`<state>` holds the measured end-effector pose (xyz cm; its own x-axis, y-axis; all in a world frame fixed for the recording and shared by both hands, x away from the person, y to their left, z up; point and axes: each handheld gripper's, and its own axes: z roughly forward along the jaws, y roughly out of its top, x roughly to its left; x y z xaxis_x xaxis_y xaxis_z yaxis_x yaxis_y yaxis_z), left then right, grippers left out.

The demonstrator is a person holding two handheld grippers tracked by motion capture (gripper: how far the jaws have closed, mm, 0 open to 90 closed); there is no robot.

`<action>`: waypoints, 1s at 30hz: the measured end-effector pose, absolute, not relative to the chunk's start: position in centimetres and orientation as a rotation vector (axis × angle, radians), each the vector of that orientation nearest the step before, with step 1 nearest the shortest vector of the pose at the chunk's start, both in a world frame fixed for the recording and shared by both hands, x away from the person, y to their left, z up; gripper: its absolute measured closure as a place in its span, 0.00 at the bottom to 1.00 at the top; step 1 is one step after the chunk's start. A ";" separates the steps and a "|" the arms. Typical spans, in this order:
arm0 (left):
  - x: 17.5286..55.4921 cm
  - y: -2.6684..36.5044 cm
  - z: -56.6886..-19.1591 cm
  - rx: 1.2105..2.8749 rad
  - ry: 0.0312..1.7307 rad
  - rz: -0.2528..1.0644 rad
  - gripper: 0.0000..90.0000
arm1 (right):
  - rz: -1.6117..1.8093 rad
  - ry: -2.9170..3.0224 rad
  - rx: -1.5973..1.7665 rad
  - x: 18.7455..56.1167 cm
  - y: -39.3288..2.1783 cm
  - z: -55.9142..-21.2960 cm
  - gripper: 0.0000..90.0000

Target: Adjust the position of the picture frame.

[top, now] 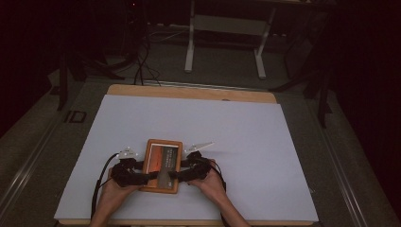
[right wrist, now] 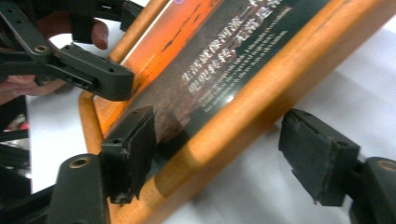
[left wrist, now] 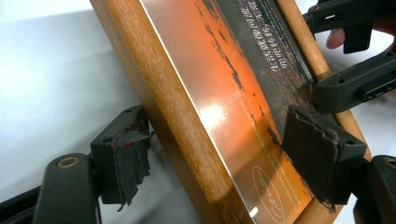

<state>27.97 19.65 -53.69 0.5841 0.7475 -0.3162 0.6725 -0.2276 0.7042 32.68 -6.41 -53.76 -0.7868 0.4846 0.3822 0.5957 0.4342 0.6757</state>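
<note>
Frame (top: 162,165) lies flat on the white table (top: 236,127) near your edge, long axis running away from you, your left gripper (top: 135,176) and right gripper (top: 182,174) flanking its near end. Left gripper view: jaws apart, straddling the wooden left rail, pads not pressing. Right gripper view: jaws likewise spread around the right rail, one over the picture, one outside. Both hands sit equally near.

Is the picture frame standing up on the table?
No, in the high view the wooden picture frame lies flat on the white table, picture side up, between the left gripper and the right gripper.
</note>
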 end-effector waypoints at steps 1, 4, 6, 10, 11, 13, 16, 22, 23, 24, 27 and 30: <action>28.0 19.7 -53.7 1.955 1.138 0.106 0.28 | -1.276 -2.539 -0.959 32.7 -6.3 -53.8 0.33; 28.0 19.8 -53.7 1.958 1.139 0.102 0.30 | -1.265 -2.529 -0.958 32.7 -6.1 -53.9 0.33; 28.0 19.9 -53.6 1.954 1.144 0.093 0.30 | -1.263 -2.519 -0.962 32.8 -6.2 -53.9 0.35; 28.2 20.0 -53.8 1.940 1.151 0.056 0.32 | -1.272 -2.484 -0.974 32.9 -6.4 -54.0 0.38; 28.2 20.1 -53.8 1.936 1.153 0.039 0.33 | -1.272 -2.481 -0.977 32.9 -6.4 -54.0 0.38; 28.2 20.1 -53.9 1.934 1.157 0.028 0.33 | -1.268 -2.481 -0.980 32.8 -6.4 -54.0 0.38; 28.2 20.2 -53.7 1.934 1.166 0.029 0.34 | -1.268 -2.471 -0.986 32.8 -6.5 -54.0 0.40; 28.0 20.6 -53.5 1.921 1.175 0.041 0.42 | -1.278 -2.447 -0.995 32.9 -7.1 -54.0 0.44; 28.0 20.6 -53.5 1.917 1.178 0.040 0.42 | -1.281 -2.445 -0.996 32.9 -7.1 -54.0 0.44; 28.0 20.6 -53.5 1.913 1.178 0.041 0.43 | -1.282 -2.444 -0.997 32.9 -7.2 -53.9 0.44; 27.8 20.9 -53.2 1.895 1.168 0.051 0.47 | -1.298 -2.441 -0.993 32.8 -7.4 -53.6 0.49; 27.5 21.1 -52.9 1.884 1.140 0.069 0.52 | -1.325 -2.426 -0.980 32.7 -7.8 -53.2 0.56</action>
<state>27.46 21.11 -52.87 0.5724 0.7294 -0.3746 0.6789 -0.1654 0.7154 32.70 -7.83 -53.16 -0.7574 0.4534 0.4699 0.6404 0.3751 0.6702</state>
